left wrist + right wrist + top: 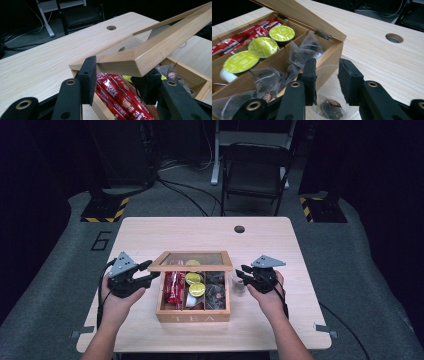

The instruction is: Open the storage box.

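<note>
A wooden tea box (192, 316) stands mid-table with its glass-paned lid (192, 260) raised. My left gripper (150, 270) is shut on the lid's near left corner (140, 57) and holds it tilted up above the box; its jaws (117, 75) press on the wooden frame. Inside lie red sachets (117, 97), yellow-green capsules (263, 46) and pyramid tea bags (299, 53). To the right of the box stands a clear cup (239, 284) with one tea bag (330, 107) in it. My right gripper (327, 72) hangs open just over the cup, nothing between its pads.
A round cable hole (239, 229) sits in the table's far right part. A dark folding chair (255, 170) stands beyond the far edge. Bare wood lies on both sides of the box and behind it.
</note>
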### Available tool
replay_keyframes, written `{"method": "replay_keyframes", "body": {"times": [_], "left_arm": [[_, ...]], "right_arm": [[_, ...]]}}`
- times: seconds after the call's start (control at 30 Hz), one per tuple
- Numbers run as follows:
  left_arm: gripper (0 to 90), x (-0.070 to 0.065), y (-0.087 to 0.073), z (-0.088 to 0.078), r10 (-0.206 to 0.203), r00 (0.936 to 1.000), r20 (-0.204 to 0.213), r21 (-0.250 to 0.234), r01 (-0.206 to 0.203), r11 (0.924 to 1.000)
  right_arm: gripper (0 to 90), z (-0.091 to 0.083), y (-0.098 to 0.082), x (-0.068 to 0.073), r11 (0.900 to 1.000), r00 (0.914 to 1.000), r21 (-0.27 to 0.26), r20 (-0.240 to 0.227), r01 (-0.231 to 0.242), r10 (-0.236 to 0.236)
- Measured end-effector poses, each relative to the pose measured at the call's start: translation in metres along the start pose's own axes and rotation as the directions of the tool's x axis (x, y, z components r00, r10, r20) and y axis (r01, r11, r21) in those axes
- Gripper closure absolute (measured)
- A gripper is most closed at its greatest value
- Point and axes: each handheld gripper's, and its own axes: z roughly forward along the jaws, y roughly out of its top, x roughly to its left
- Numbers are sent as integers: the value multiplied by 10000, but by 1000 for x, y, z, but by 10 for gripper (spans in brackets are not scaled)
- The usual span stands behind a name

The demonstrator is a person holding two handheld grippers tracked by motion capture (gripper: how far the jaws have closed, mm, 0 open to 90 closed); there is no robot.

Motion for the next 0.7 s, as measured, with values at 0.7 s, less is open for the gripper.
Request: {"method": "replay_keyframes", "body": {"times": [0.7], "left_arm": [[547, 1, 1, 0, -153, 9999, 44, -13, 153, 9999]], "right_arm": [[509, -18, 25, 31, 9994, 9951, -228, -947, 257, -277]]}}
